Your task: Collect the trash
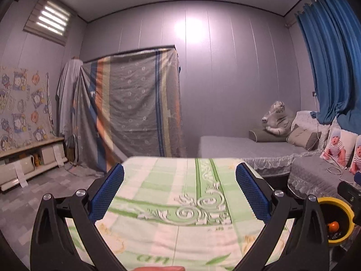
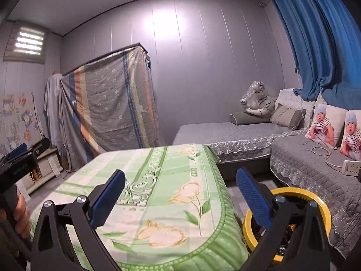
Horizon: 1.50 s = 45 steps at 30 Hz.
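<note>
A yellow-rimmed trash bin with a dark liner stands on the floor right of the table; it holds some trash, and an orange piece shows inside it in the left wrist view. My left gripper is open and empty above the table with the green floral cloth. My right gripper is open and empty over the table's right edge, its right finger above the bin. The left gripper also shows at the left of the right wrist view.
A grey sofa with baby-print cushions and a power strip runs along the right. A cloth-draped wardrobe stands at the back. A low shelf lines the left wall. A blue curtain hangs at the right.
</note>
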Motion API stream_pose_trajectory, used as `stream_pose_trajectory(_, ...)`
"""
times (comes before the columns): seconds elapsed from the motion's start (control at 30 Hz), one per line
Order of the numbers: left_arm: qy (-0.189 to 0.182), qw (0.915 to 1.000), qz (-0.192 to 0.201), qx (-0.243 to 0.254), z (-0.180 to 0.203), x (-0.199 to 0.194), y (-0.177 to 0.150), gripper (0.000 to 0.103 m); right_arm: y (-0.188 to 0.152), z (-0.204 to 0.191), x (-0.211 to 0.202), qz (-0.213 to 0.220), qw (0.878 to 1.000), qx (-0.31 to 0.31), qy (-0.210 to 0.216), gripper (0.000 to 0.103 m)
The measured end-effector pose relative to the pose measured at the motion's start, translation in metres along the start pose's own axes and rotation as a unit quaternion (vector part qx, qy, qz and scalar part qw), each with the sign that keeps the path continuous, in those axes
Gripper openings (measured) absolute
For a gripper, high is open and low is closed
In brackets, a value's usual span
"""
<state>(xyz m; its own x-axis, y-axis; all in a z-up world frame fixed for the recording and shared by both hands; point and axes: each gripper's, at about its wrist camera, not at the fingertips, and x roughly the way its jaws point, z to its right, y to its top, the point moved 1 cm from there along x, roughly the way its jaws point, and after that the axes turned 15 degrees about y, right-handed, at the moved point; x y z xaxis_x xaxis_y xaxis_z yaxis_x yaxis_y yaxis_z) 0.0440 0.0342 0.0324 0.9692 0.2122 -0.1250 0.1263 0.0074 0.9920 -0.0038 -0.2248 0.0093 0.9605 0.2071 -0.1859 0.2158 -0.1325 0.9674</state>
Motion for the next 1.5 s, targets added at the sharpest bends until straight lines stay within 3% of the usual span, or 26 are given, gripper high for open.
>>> stream_pose_trajectory(0.1, -0.015, 0.9993, -0.031, -0.011, 0.002, -0.003, -0.017, 0.095, -0.012, -0.004, 0.002, -0.010, 1.000, 0.004, -0.006, 0.095)
stream_pose_trajectory(0.33, -0.010, 0.9991, -0.036, -0.019, 0.004, -0.015, -0.039, 0.095, -0.036, -0.010, 0.005, -0.025, 0.999, -0.003, -0.021, 0.095)
stream_pose_trajectory(1.5, -0.011, 0.9994, -0.030, -0.008, 0.015, -0.014, -0.039, 0.095, -0.041, -0.003, 0.011, -0.031, 0.999, 0.009, -0.026, 0.095)
